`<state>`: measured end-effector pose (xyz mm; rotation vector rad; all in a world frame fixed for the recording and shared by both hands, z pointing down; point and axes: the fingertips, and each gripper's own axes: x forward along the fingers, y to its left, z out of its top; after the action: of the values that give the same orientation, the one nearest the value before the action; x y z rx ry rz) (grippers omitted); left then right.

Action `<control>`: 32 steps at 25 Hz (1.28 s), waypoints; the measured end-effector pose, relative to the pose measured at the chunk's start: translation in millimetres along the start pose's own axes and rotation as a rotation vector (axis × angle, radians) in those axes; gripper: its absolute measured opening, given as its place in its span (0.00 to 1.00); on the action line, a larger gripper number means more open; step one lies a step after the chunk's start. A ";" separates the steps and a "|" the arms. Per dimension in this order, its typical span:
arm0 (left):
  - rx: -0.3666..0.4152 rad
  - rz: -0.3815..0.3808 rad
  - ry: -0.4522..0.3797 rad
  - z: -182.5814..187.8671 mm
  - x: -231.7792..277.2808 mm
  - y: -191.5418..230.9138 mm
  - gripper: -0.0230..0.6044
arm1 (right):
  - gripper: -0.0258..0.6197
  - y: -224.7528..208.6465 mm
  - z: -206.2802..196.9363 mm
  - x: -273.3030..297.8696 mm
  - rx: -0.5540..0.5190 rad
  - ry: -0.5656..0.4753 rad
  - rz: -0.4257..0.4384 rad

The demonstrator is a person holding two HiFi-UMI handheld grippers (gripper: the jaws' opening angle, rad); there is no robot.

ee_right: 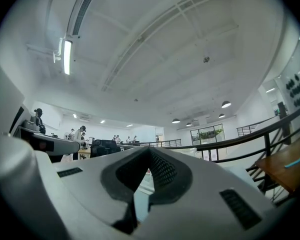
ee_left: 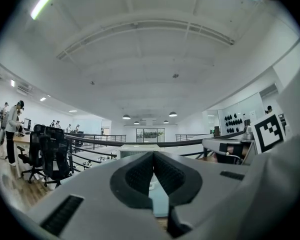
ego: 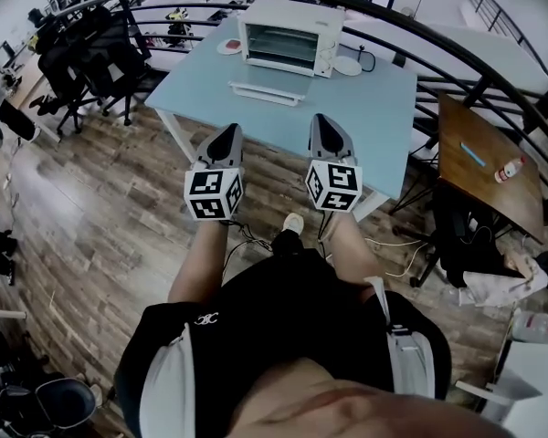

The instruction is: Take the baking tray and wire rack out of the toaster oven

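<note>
A white toaster oven (ego: 289, 36) stands at the far side of a light blue table (ego: 365, 108), its door (ego: 268, 92) folded down flat in front. Inside the opening I make out only faint rack lines; the baking tray is not clear. My left gripper (ego: 228, 133) and right gripper (ego: 321, 121) are held side by side over the wooden floor, just short of the table's near edge. Both are shut with nothing between the pads. In the left gripper view the oven (ee_left: 137, 150) peeks over the shut left gripper (ee_left: 153, 159). The right gripper (ee_right: 150, 154) points slightly upward.
A pink plate (ego: 228, 46) lies left of the oven and a white round object (ego: 347, 65) right of it. Black office chairs (ego: 91, 62) stand to the left. A curved black railing (ego: 475, 62) runs behind. A brown side table (ego: 489, 158) with a bottle (ego: 509, 169) is at right.
</note>
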<state>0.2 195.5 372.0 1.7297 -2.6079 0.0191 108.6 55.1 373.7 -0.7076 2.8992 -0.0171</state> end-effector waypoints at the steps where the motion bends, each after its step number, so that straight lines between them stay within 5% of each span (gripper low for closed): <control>1: 0.001 -0.002 0.001 -1.6 12.1 2.5 0.06 | 0.04 -7.0 -3.2 10.3 0.006 -0.001 -0.005; 21: 0.001 0.022 0.062 -0.7 268.5 86.6 0.06 | 0.04 -105.0 -30.3 255.8 0.041 0.033 0.021; 32: -0.009 -0.037 0.048 3.5 352.7 94.7 0.06 | 0.04 -132.6 -38.1 326.1 0.056 0.058 0.032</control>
<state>-224.2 -92.6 374.1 1.7518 -2.5384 0.0483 -122.3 -213.3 369.0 -0.6616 2.9520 -0.1172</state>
